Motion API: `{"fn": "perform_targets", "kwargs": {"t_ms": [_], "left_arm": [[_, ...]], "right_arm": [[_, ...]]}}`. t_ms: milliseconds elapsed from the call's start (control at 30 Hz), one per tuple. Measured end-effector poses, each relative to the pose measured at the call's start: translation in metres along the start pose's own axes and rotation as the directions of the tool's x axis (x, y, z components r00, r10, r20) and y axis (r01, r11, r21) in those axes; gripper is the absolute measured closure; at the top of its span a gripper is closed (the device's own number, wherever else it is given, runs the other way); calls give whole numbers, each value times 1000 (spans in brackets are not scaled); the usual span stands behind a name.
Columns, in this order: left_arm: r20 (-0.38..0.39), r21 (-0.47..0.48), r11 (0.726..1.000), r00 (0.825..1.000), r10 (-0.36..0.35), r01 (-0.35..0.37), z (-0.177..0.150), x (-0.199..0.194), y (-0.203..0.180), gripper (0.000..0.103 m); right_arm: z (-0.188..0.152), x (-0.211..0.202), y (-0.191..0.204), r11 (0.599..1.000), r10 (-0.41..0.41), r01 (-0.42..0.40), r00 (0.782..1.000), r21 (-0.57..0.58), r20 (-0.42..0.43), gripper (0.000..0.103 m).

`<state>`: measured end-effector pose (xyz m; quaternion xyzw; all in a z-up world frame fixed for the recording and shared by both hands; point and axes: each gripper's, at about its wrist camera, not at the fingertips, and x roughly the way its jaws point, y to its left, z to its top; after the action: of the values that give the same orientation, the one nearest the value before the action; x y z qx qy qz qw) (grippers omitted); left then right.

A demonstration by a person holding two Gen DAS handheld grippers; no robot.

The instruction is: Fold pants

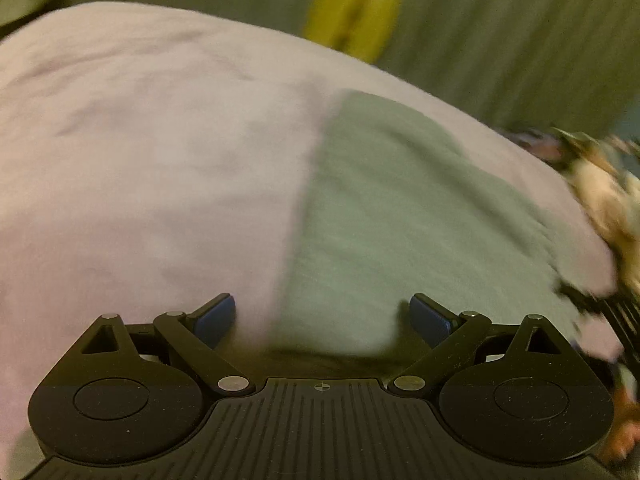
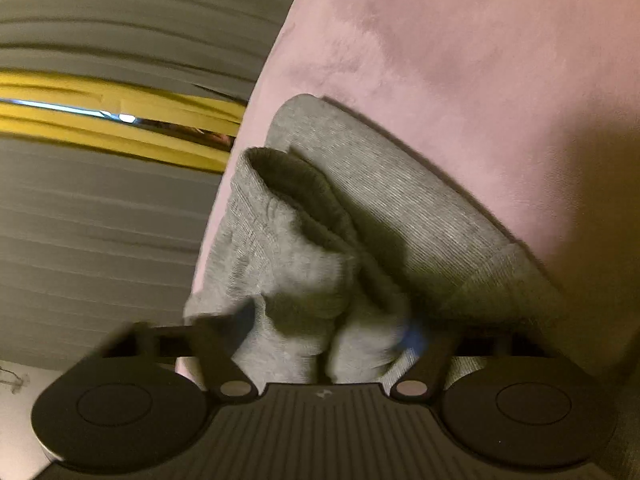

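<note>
The grey pants (image 2: 304, 240) lie on the pink blanket (image 2: 460, 60), partly doubled over, so the fold looks begun but not finished. The right gripper (image 2: 328, 332) seems clamped on bunched cloth, though blur hides the jaws. The left gripper (image 1: 322, 316) is spread apart above the pants, whose length runs away across the blanket.

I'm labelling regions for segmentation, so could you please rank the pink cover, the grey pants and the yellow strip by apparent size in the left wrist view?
1. pink cover, largest.
2. grey pants, clearly smaller in view, though they lie nearer the open left gripper, so true size is unsure.
3. yellow strip, smallest, blurred and farther back.
</note>
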<state>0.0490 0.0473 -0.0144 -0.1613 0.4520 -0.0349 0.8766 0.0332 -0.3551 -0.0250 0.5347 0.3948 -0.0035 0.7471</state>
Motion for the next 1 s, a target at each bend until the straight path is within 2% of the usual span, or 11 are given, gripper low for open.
{"fn": "perform_targets", "kwargs": {"t_ms": [67,133,200,233,267,300,333,400,600,767,1000], "left_arm": [[-7,89,996,1000,-15,16,-8,3,-16,3],[-19,174,984,999,37,-34,-13,8,-30,2],[-18,186,981,998,56,-52,-15,11,-34,2],[-10,179,983,999,53,-51,-17,10,-34,2],[2,179,983,999,50,-50,-18,8,-34,2],[11,178,983,999,47,-48,-18,6,-33,2],[21,177,983,999,46,-49,-19,4,-32,2],[21,168,985,999,41,-44,-21,2,-31,2],[18,199,980,1000,-4,1,-25,-3,-35,2],[8,240,969,998,56,-57,-27,3,-43,2],[57,125,986,993,103,-109,-21,-1,-29,2]], "right_arm": [[-1,-5,-5,997,72,-72,997,27,1,60],[-1,-4,-3,997,72,-72,997,13,6,50],[0,2,1,997,72,-72,997,18,-6,28],[0,5,2,996,80,-80,997,27,-19,27],[0,10,5,997,78,-77,996,28,-36,29],[-2,12,9,998,54,-53,997,15,-49,57],[-2,14,16,1000,13,-14,999,-23,-44,64],[-6,9,34,992,17,-19,1000,-125,-10,65],[-13,-30,84,954,173,-152,983,-259,60,66],[-4,-51,103,943,231,-201,969,-266,87,66],[-8,-55,120,929,249,-218,966,-300,69,66]]}}
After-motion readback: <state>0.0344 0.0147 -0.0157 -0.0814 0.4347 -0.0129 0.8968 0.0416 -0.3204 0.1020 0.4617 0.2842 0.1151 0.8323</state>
